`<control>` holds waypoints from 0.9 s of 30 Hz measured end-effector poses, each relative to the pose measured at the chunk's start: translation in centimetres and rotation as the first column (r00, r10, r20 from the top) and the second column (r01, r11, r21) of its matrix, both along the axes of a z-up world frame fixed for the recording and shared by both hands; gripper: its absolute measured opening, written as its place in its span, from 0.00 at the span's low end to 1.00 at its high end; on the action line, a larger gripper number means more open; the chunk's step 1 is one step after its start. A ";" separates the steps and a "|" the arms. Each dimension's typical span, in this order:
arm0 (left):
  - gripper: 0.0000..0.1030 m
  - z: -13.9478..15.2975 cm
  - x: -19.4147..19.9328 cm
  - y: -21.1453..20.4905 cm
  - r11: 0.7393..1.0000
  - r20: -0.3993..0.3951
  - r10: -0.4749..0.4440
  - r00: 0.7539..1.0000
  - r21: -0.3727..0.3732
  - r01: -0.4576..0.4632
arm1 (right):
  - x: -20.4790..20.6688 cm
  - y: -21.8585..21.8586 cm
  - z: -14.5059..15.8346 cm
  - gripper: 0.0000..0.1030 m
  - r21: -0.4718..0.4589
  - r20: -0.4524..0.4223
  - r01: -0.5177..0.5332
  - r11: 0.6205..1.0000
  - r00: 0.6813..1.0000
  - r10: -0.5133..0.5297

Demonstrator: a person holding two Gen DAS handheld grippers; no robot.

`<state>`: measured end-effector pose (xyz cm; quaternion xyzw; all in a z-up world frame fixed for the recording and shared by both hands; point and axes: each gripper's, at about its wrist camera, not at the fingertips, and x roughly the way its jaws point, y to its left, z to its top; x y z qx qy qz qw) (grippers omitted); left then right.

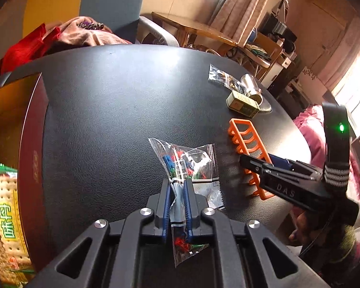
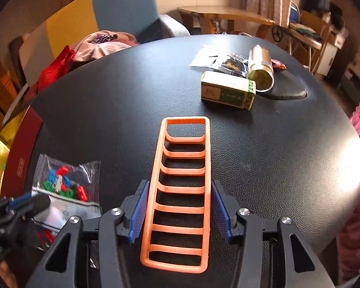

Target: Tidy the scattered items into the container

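My left gripper (image 1: pixel 177 192) is shut on a clear plastic bag of small coloured bricks (image 1: pixel 187 165) that lies on the black table (image 1: pixel 108 110). The bag also shows in the right wrist view (image 2: pixel 64 182), with the left gripper (image 2: pixel 33 199) at its near edge. An orange ladder-shaped rack (image 2: pixel 182 189) lies flat on the table. My right gripper (image 2: pixel 180 213) is open, its blue pads either side of the rack, not touching it. The left wrist view shows the rack (image 1: pixel 247 144) and the right gripper (image 1: pixel 259 165) over it.
A green-and-cream box (image 2: pixel 228 92), a metal can on its side (image 2: pixel 260 68) and a clear bag of small parts (image 2: pixel 218 57) lie at the far right. A dark red container (image 1: pixel 32 144) with cracker packs (image 1: pixel 7 216) stands at the left edge. Clothes (image 1: pixel 84 33) lie beyond.
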<state>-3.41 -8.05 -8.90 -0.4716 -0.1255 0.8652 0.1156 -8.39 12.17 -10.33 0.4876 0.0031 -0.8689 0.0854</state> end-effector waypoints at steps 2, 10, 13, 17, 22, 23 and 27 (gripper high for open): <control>0.08 0.3 0.2 -0.2 1.000 -0.010 0.005 1.000 0.002 -0.005 | 0.4 0.1 0.4 0.49 -0.007 -0.021 -0.003 1.000 1.000 0.003; 0.07 2.1 1.2 -0.6 1.000 -0.061 0.016 0.998 -0.017 -0.017 | 1.3 0.1 1.7 0.49 -0.043 -0.049 -0.019 0.999 0.999 0.016; 0.07 2.6 1.4 -0.6 0.999 -0.077 0.018 0.997 -0.038 -0.021 | 1.7 -0.6 1.9 0.49 -0.047 -0.058 -0.031 0.998 0.998 0.028; 0.07 3.0 1.8 -1.2 0.998 -0.086 0.036 0.996 -0.042 -0.040 | 2.3 -1.7 2.3 0.49 -0.038 -0.070 -0.057 0.998 0.996 0.054; 0.07 4.2 2.4 -1.7 0.997 -0.115 0.053 0.992 -0.044 -0.058 | 3.0 -3.1 3.3 0.49 -0.027 -0.102 -0.082 0.996 0.992 0.079; 0.07 4.4 2.5 -1.8 0.997 -0.121 0.056 0.991 -0.045 -0.062 | 3.1 -3.3 3.5 0.49 -0.026 -0.108 -0.085 0.996 0.991 0.082; 0.07 5.3 2.9 -2.2 0.996 -0.145 0.068 0.987 -0.046 -0.076 | 3.4 -3.8 4.4 0.49 -0.030 -0.130 -0.093 0.995 0.988 0.089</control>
